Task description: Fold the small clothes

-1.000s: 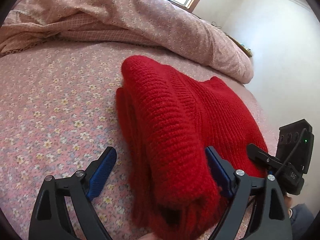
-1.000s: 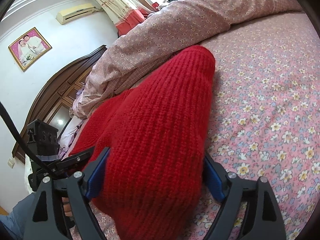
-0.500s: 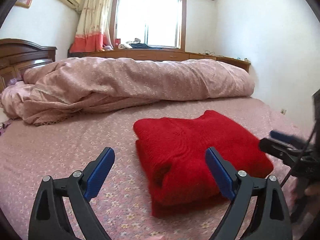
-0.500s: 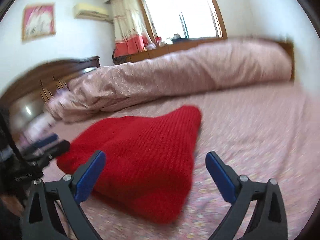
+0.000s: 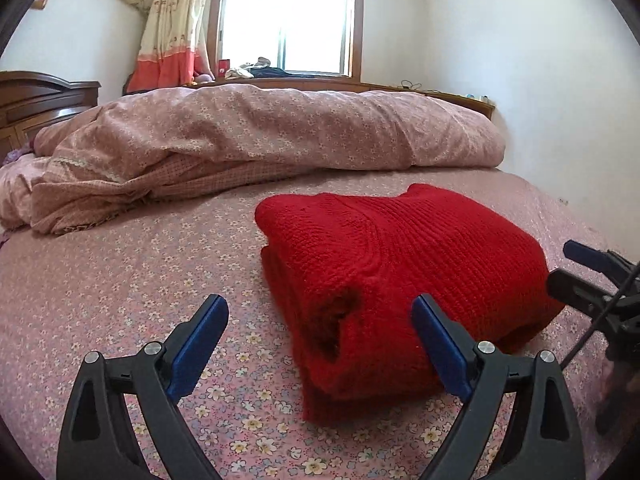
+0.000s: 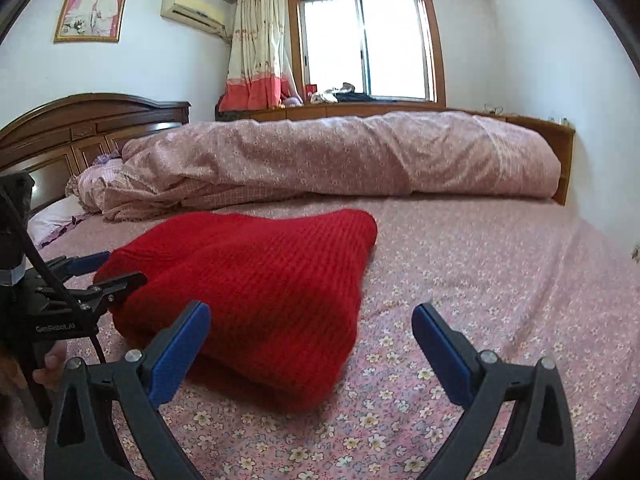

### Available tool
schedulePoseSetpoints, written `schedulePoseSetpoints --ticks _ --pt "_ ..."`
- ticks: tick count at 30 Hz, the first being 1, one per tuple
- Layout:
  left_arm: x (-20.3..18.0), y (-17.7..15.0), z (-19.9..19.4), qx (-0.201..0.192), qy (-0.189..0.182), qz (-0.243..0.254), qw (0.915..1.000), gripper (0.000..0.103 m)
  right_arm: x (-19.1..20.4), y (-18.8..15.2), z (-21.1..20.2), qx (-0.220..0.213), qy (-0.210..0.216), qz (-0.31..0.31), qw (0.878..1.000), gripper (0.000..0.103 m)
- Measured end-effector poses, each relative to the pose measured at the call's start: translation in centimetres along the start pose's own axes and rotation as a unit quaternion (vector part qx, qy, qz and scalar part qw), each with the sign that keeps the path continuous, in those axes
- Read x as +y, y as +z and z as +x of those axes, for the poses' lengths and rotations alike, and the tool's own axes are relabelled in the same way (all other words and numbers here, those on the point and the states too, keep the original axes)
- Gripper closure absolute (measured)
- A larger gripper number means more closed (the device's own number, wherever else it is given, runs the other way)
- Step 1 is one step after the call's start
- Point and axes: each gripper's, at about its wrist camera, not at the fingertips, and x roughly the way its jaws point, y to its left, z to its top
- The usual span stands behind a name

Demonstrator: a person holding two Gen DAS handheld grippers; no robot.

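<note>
And there it sits: the red knitted sweater (image 5: 404, 276), folded into a thick, squarish bundle, lying flat on the floral pink bed (image 5: 100, 280), toward the near side of the mattress. From the left wrist view the left gripper (image 5: 320, 336) hangs low over the sheet with its blue-padded jaws spread wide, nothing between them but air, the bundle's near corner lying just beyond its right finger. You can see the layered edges of the fold stacked on that near-left corner, with a dark hollow where the knit tucks in. Over on the right edge of that view, the right gripper (image 5: 588, 276) pokes in beside the sweater's right side, close to the knit; whether it touches I cannot tell. Switch to the right wrist view and the right gripper (image 6: 312, 340) is likewise gaping, jaws well apart and holding nothing, with the sweater (image 6: 256, 280) lying ahead and to the left of it, its left finger in front of the bundle's near edge. The left gripper (image 6: 96, 276) shows at the far left there, tips right at the sweater's left side. Behind it all, a rumpled pink duvet (image 6: 340, 160) is heaped along the far side of the bed, a dark wooden headboard (image 6: 80, 128) at the left, and a bright window (image 6: 368, 52) with a curtain (image 6: 256, 48) beyond.
</note>
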Motion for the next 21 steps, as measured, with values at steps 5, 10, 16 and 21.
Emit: schedulePoseSetpoints --ticks 5,10,16,21 --pt "0.2 -0.1 0.2 0.005 -0.003 -0.008 0.9999 0.011 0.7 -0.3 1.1 0.018 -0.004 -0.015 1.000 0.001" --pt "0.0 -0.1 0.2 0.004 -0.002 -0.006 1.0000 0.011 1.1 -0.4 0.9 0.015 -0.004 -0.025 1.000 0.001" --pt "-0.1 -0.2 0.2 0.004 -0.002 -0.003 1.0000 0.010 1.1 -0.4 0.8 0.016 -0.004 -0.024 1.000 0.001" --pt "0.0 -0.1 0.3 0.005 -0.003 -0.003 1.0000 0.010 1.3 -0.5 0.8 0.015 -0.002 -0.033 0.999 0.001"
